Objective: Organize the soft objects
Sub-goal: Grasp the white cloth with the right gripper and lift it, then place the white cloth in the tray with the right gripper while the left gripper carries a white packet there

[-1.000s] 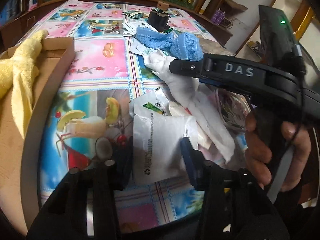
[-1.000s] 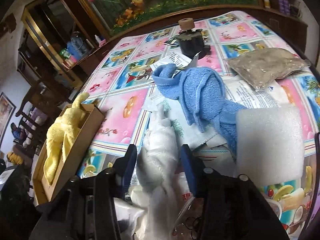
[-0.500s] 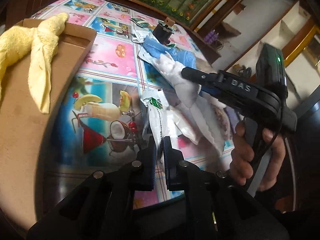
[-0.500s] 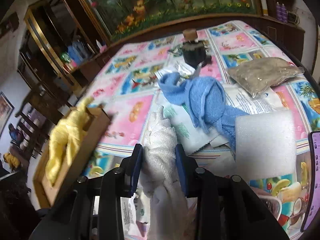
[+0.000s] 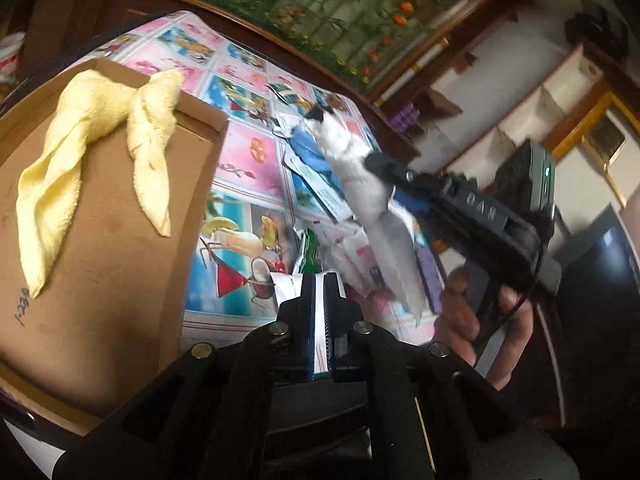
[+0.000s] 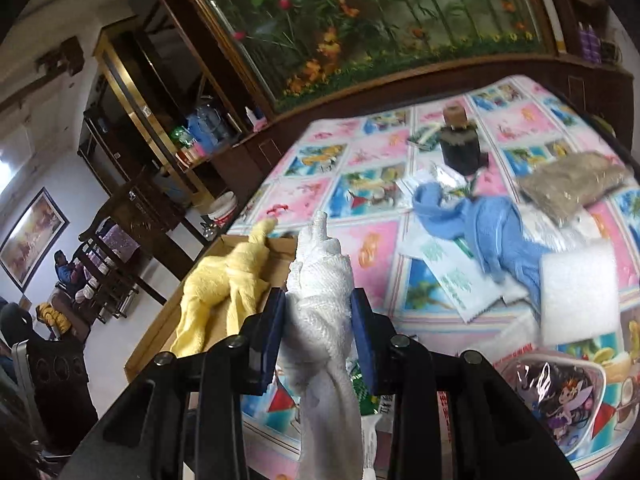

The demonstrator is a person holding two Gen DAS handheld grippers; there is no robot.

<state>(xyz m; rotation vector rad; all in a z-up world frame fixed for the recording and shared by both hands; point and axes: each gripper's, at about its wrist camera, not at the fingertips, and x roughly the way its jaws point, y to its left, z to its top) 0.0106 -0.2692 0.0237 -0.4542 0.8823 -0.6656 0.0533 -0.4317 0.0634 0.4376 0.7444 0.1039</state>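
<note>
Knitted white cloth [image 6: 320, 304] clenched in right hand-held gripper [image 6: 318, 336]
Left hand-held gripper [image 5: 319, 320] pinches a thin white packet [image 5: 319, 312], mostly hidden; fluffy yellow towel [image 5: 96, 136] drapes cardboard box [image 5: 120, 272].

Both wrist views close, angled down over table [image 5: 240, 160]; shared: cardboard box [image 5: 100, 240], white cloth [image 6: 320, 300]

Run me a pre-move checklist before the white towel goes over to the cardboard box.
1. Right gripper clamped on the white towel: ok.
2. Towel clear of the table: cannot tell; its tail hangs low.
3. Left gripper free to help: not ok; shut on a white packet.
4. Room in the cardboard box: ok; bare floor beside the yellow towel.
5. Blue towel left behind, not tangled with the white one: ok.
</note>
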